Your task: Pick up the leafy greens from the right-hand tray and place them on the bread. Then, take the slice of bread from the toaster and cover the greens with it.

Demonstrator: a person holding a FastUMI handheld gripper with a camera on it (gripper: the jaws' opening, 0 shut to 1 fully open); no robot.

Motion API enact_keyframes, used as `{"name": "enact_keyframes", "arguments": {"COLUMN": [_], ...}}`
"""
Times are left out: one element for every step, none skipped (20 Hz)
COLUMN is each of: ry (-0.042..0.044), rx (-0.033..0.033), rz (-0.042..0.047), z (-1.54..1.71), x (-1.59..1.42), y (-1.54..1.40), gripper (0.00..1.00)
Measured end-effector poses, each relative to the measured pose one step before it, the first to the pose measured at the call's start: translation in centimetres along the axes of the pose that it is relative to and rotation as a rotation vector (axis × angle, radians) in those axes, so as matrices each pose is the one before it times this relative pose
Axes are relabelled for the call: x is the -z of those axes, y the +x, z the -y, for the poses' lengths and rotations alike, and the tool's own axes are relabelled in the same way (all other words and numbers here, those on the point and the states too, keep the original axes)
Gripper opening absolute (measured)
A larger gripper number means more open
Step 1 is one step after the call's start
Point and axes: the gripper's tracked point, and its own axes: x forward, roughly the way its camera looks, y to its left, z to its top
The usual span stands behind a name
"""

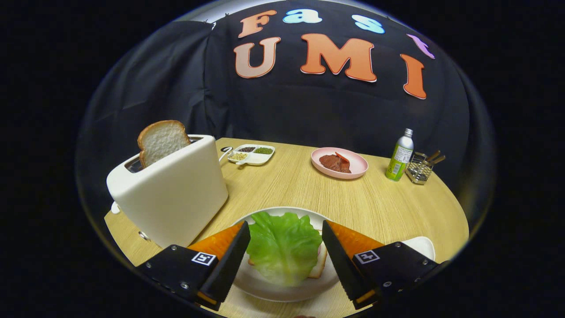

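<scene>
I had the jaws spread wide, pinching nothing, so the gripper [286, 247] hung open over the near white plate [282, 291]. Between the two fingers lay the leafy greens [282, 247], a single pale green leaf resting on the slice of bread [320, 267] on that plate; only a corner and crust of that bread showed past the leaf on the right. Neither finger touched the leaf.

To the left, near the plate, stood the white toaster [172, 198], and the second slice of bread [161, 141] stood upright in its slot, its top half poking out. Beyond the toaster on the far left of the tabletop [287, 185] sat a small divided dish [252, 154] holding dark, green and pale grains in separate sections. Far and centre-right was a pink plate [339, 162] carrying a reddish-brown piece of meat. Farther right stood a green and white bottle [400, 155] with a silver cap; its label was too small for me to read. Just beside it on the right was a wire holder [419, 170] with brown handles sticking out. Each finger's mount carried a small square black-and-white marker.
</scene>
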Motion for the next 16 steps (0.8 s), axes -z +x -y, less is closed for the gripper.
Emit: {"name": "enact_keyframes", "arguments": {"ry": [0.00165,0.00464,0.00264,-0.00039,-0.00132,0.00010,0.00427,0.00986,0.00502,-0.00284,-0.00696,-0.00583,-0.00404,-0.00294,-0.00516,-0.00252], "rx": [-0.00482,-0.00672,-0.00946,-0.00763,-0.00524,-0.00649,-0.00940,-0.01344,-0.01674,-0.00822,-0.00409,-0.00566,-0.00761,-0.00665,-0.00815,-0.00083], "rz": [0.00756,0.00763,0.00968,0.01466,0.01725,0.01799,0.01487,0.01052,0.01885,0.01284,0.00712,0.00716,0.00596,0.00482,0.00724,0.01074], "z": [-0.513,-0.535,-0.685,-0.627,-0.602,-0.606,-0.712,-0.896,-0.992,-0.753,-0.632,-0.815,-0.937,-1.041,-0.843,-0.738], "x": [-0.617,-0.733,-0.834,-0.981,-1.063,-1.177,-1.043,-0.944,-0.894,-0.813,-0.557,-0.625,-0.536,-0.514,-0.383,-0.648], "y": [-0.138,-0.175,-0.287,-0.265,-0.178,-0.261,-0.136,-0.240,-0.262,-0.075,-0.056,-0.002,-0.036,-0.078,0.135,0.058], "gripper": [0.98,0.98,0.98,0.98,0.98,0.98,0.98,0.98,0.98,0.98,0.98,0.98,0.98,0.98,0.98,0.98]}}
